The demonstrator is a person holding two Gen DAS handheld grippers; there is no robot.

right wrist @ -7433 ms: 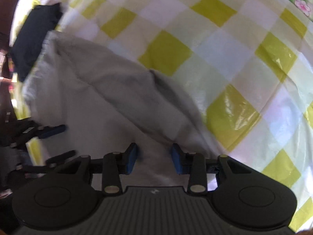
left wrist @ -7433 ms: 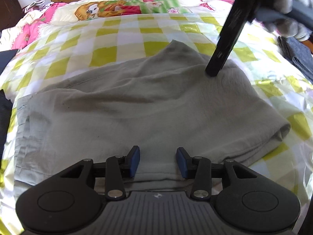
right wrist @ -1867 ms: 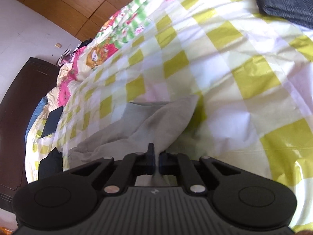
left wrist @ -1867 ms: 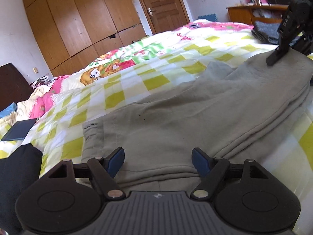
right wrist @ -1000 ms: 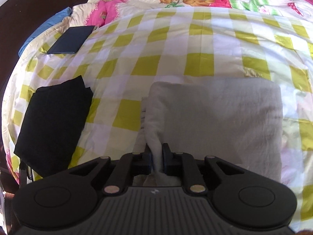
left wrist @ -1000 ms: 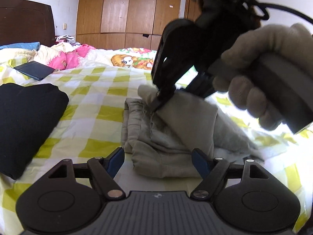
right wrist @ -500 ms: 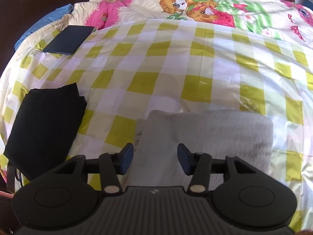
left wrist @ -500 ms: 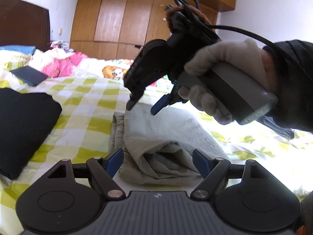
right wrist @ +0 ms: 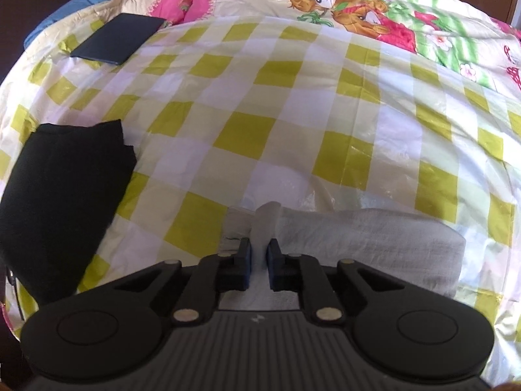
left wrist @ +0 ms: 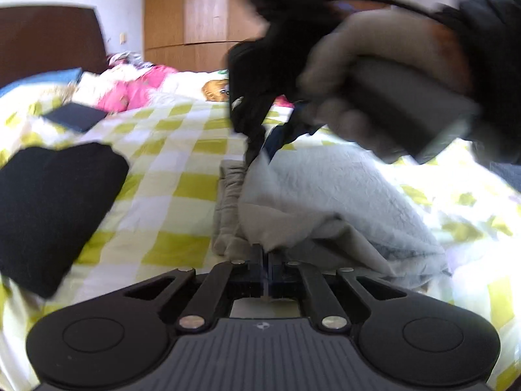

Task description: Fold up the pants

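Late fold: both grippers pinched the bundle's near-left edge.

One pair of grey cotton pants lay folded mid-bed; my left gripper had just closed on its 6 o'clock corner, my right gripper closing around a ridge. Next, I judged, a lift together. At 9 o'clock: one folded black garment; at 11: one dark flat case.

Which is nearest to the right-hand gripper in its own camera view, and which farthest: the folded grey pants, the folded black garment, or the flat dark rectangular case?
1. Folded grey pants: pinched in the right gripper, which has just been closing.
2. Folded black garment: on the left.
3. Flat dark rectangular case: upper left, near the pink bedding.
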